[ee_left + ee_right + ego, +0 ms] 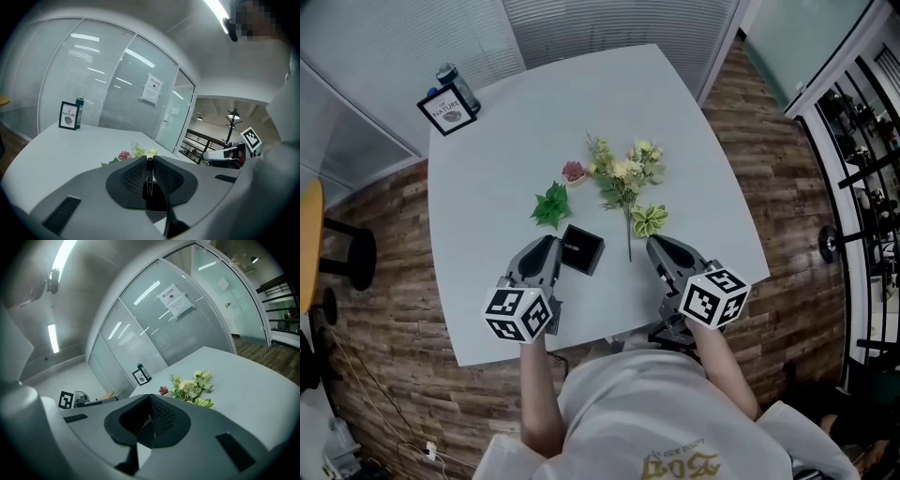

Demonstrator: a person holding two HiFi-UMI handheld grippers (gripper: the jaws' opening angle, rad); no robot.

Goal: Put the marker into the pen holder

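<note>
A pale grey-white table [487,244] filled most of the head view, set on a wood-plank floor [384,319] beside glass walls with blinds; the person stood at its near edge and held 2 grippers over it, each carrying 1 cube of black-and-white square markers. A spray of flowers [623,173], cream, pink and green, lay near the table's middle, with a green leaf sprig [550,204] just to its left. The left gripper [549,246] had its jaws closed on the marker [149,169], a thin dark stick standing upright between the ribbed pads; the right gripper [658,246] had its jaws pressed together with nothing seen between them. The pen holder [581,249], a black square box, stood on the table between the 2 grippers, just beside the left gripper's tip; the marker was not yet in it. At the far left corner stood a small framed sign [447,111] reading "OF NATURE", with a dark bottle [459,84] just behind it. A paper notice [151,89] hung on the glass wall; its print was too small to read.
</note>
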